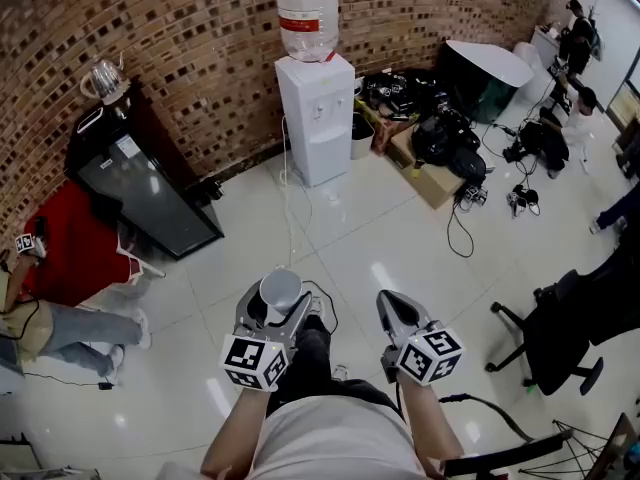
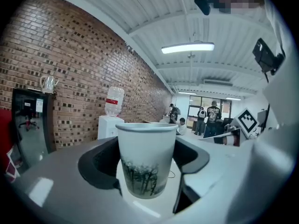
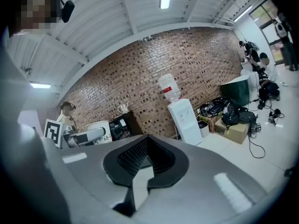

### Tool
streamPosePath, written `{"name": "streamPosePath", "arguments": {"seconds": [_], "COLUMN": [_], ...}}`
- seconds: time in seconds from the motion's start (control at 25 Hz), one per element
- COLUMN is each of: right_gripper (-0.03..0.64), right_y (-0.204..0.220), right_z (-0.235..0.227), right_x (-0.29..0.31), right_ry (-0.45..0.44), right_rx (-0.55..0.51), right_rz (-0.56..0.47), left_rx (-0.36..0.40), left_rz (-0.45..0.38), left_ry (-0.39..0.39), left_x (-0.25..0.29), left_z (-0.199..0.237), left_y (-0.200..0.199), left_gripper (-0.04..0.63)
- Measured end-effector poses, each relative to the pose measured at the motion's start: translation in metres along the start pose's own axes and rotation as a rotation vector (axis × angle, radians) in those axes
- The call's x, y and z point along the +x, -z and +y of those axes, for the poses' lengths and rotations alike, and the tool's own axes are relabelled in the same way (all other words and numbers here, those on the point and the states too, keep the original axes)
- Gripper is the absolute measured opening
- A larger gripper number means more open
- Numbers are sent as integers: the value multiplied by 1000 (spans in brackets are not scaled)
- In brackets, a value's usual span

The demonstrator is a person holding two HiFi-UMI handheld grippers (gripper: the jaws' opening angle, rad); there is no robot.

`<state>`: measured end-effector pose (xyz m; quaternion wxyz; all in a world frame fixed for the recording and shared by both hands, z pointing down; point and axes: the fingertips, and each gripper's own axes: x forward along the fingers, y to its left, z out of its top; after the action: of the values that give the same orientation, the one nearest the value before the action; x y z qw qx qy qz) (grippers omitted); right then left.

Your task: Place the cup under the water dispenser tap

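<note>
Found the left tool [image 1: 278,310] part-open and clamped on a white paper cup [image 2: 145,158], pads pressed against both sides of its lower wall. Noted the cup upright, mouth up, tree print low on its side, carried in front of the body above the floor. Found the right tool [image 1: 401,318] with jaws drawn together and nothing between them, held beside the left.

Spotted the water dispenser [image 1: 316,116] well apart, against the brick wall, bottle [image 1: 307,0] on top, taps [image 1: 322,111] small in the recess of its upper front. Logged a white cord [image 1: 291,218] trailing over the floor tiles from the dispenser toward the feet.

Judged the step as the carry: cup gripped, not yet brought near the tap. Reckoned the next move to call for a walk forward to the dispenser, clear of the cord, cup kept upright. Then a level reach into the recess and a set-down straight below one tap. Expected the thin paper wall to buckle under any harder squeeze.
</note>
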<state>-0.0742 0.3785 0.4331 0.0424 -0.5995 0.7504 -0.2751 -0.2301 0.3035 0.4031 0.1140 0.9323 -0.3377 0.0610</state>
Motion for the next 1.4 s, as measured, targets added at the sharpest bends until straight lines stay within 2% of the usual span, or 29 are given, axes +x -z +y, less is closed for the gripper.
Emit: {"name": "streamPosePath", "arguments": {"seconds": [0.24,0.6,0.84,1.12,1.4], "right_gripper": [0,0,1,0,1], "right_y": [-10,-43,-81,-141,-191], "right_z": [-21,-65,-107,-154,-190], "right_x": [22,85,163,257,328], "right_ry": [-17,-33,-50,-61,-59], "right_rx": [4,-14,-30,-51,-65], "right_rz": [-9,23,69,112,111], "left_rx": [17,-6,-41,-65,-9], "left_rz": [3,-11,-5,-46,-74], "left_ry": [10,-9,-19,-50,-86], "left_x": [33,116,203,303,382], "left_z": [-1,37,78,135,184], "left_y": [0,-13,-23,-55,-80], "left_gripper": [345,345,345,345,345]}}
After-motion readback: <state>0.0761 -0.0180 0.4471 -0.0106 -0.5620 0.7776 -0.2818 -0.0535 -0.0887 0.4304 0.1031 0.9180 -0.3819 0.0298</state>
